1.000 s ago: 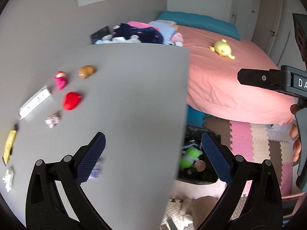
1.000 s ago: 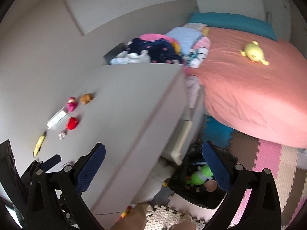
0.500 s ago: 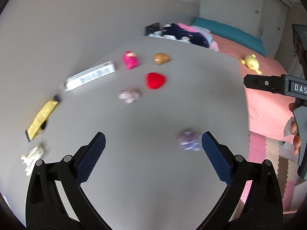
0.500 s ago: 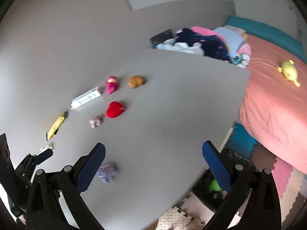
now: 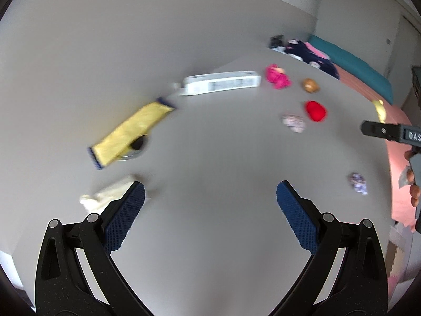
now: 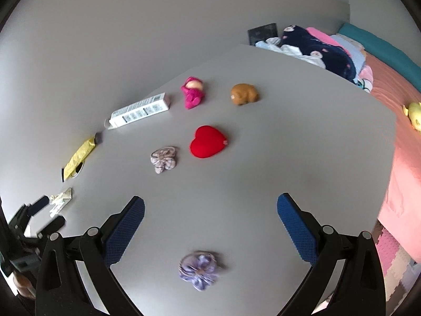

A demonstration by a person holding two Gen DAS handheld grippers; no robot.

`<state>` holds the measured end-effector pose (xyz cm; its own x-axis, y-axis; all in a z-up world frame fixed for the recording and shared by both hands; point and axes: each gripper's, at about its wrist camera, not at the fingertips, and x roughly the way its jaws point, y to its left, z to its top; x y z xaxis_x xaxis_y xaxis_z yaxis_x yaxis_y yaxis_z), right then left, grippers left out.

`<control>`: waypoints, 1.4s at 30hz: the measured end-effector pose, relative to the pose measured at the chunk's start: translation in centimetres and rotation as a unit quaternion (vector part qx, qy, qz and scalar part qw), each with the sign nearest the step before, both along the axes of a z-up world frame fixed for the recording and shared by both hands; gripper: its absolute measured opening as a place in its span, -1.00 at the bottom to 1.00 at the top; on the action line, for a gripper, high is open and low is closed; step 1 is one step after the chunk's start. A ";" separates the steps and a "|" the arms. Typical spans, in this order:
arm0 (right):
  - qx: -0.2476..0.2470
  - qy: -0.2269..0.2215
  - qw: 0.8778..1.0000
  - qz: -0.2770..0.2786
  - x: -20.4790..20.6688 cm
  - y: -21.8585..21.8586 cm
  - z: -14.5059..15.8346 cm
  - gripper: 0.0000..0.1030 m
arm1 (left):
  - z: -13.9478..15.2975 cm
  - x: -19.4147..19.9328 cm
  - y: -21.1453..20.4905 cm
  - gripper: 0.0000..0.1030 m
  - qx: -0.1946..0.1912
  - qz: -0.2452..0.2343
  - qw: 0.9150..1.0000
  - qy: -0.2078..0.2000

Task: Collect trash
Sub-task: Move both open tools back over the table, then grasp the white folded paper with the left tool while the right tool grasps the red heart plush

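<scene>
Both tools hang with jaws spread and nothing held; bring your left gripper (image 5: pixel 210 192) low over the crumpled white wrapper (image 5: pixel 105 197) at lower left, beside its left finger, and pinch the bunched middle. The yellow wrapper (image 5: pixel 131 131) and white box (image 5: pixel 221 85) lie toward upper left against the wall, so approach from the bare table (image 5: pixel 210 158) centre, while your right gripper (image 6: pixel 210 208) waits above the purple scrunchie (image 6: pixel 200 268).

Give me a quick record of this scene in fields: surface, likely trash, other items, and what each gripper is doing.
surface: grey table
likely trash: yellow wrapper, crumpled paper, white box
other items: red heart, pink doll, brown toy, two scrunchies
left gripper: jaws open, empty, near the crumpled paper
right gripper: jaws open, empty
</scene>
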<state>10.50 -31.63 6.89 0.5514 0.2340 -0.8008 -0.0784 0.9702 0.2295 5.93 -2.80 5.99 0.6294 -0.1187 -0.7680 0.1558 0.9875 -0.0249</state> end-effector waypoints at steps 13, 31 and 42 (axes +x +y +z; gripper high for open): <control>-0.001 0.032 0.999 -0.016 4.3 2.5 -1.9 0.95 | -2.9 2.4 5.7 0.88 0.080 -0.014 0.997 0.014; -0.079 0.049 0.995 -0.020 9.6 2.6 -4.8 -0.04 | -4.7 3.3 8.7 -0.05 0.026 -0.007 0.999 0.044; -0.066 0.024 0.998 -0.002 7.7 2.0 -2.8 -0.05 | -4.4 3.1 7.9 -0.38 0.014 0.039 0.998 0.037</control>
<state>18.19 -29.61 4.12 0.5127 0.1232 -0.8497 -0.0665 0.9924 0.1037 9.06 5.08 1.62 0.5771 -0.0487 -0.8152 0.0767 0.9970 -0.0052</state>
